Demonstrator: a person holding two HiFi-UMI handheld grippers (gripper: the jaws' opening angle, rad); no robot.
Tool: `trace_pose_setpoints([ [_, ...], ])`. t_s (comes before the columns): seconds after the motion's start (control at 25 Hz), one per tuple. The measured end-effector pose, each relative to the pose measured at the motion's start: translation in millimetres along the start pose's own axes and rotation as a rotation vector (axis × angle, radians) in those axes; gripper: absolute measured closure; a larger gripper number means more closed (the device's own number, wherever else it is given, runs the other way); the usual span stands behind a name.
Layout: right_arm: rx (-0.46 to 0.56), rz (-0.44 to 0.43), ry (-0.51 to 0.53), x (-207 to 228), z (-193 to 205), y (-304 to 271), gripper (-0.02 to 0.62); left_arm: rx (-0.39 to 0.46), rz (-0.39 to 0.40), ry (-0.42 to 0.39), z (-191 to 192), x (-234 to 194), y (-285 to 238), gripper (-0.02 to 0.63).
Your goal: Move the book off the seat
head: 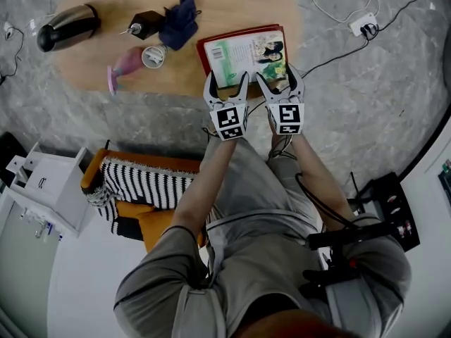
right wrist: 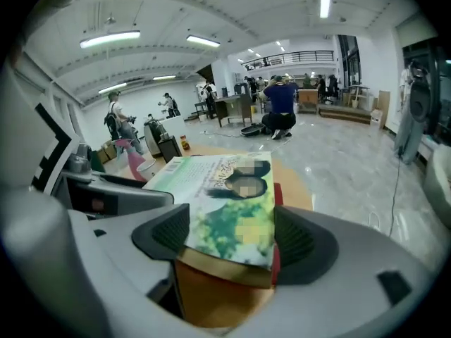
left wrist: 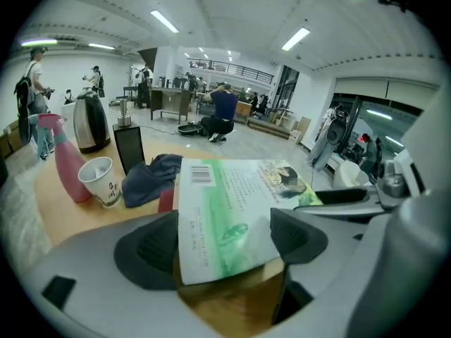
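A book (head: 246, 53) with a green picture cover over a red binding lies flat on the oval wooden table (head: 84, 69), at its near right edge. My left gripper (head: 227, 83) stands open at the book's near left corner, and in the left gripper view the book (left wrist: 225, 210) reaches in between the wide jaws of the left gripper (left wrist: 225, 241). My right gripper (head: 279, 79) is open at the near right corner. In its own view the book (right wrist: 229, 203) lies between the spread jaws of the right gripper (right wrist: 231, 241), whose pads do not press on it.
On the table's left half are a steel kettle (head: 67, 27), a black box (head: 144, 23), a blue cloth (head: 180, 20), a paper cup (head: 153, 56) and a pink spray bottle (head: 125, 65). An orange seat with a striped cloth (head: 141, 185) stands behind me at the left. A power strip (head: 364, 25) lies on the floor.
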State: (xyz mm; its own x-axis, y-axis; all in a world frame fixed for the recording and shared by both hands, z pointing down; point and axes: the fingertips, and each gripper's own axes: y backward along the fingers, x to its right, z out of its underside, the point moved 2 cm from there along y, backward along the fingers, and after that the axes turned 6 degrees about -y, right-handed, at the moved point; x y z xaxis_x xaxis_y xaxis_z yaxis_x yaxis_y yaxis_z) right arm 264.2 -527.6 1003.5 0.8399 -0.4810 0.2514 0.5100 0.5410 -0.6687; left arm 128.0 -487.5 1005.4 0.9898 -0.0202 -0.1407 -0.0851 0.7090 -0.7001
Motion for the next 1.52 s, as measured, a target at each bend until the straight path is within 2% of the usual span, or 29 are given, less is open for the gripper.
trace_pose_setpoints([
  [0.12, 0.010, -0.017, -0.036, 3, 1, -3, 0.232, 0.009, -0.009, 0.000, 0, 0, -1, 0.209],
  [0.4, -0.026, -0.020, -0.038, 3, 1, -2, 0.232, -0.020, 0.005, 0.003, 1, 0, 0, 0.209],
  [0.48, -0.013, -0.003, -0.063, 6, -9, 0, 0.233, -0.050, 0.002, -0.003, -1, -2, 3, 0.209],
  [0.56, 0.030, 0.024, -0.097, 12, -34, 6, 0.233, -0.030, -0.007, -0.015, -21, -5, 11, 0.209],
  [0.68, 0.117, 0.027, -0.082, 8, -90, 17, 0.233, 0.087, -0.023, -0.018, -80, -9, 33, 0.210],
  [0.84, 0.248, -0.014, -0.040, -12, -182, 37, 0.233, 0.284, -0.051, -0.036, -182, -13, 70, 0.209],
  [1.04, 0.404, -0.072, 0.001, -50, -300, 94, 0.233, 0.487, -0.067, -0.094, -295, -9, 139, 0.209],
  [1.2, 0.478, -0.107, 0.039, -80, -363, 154, 0.233, 0.584, -0.075, -0.095, -348, -6, 200, 0.210],
  [1.36, 0.591, -0.127, 0.117, -92, -442, 185, 0.233, 0.721, -0.110, -0.074, -411, -21, 236, 0.210],
  [1.44, 0.613, -0.135, 0.118, -98, -459, 206, 0.233, 0.770, -0.112, -0.048, -430, -27, 265, 0.210],
  [1.52, 0.633, -0.157, 0.111, -109, -467, 231, 0.233, 0.827, -0.080, 0.006, -444, -33, 300, 0.210],
])
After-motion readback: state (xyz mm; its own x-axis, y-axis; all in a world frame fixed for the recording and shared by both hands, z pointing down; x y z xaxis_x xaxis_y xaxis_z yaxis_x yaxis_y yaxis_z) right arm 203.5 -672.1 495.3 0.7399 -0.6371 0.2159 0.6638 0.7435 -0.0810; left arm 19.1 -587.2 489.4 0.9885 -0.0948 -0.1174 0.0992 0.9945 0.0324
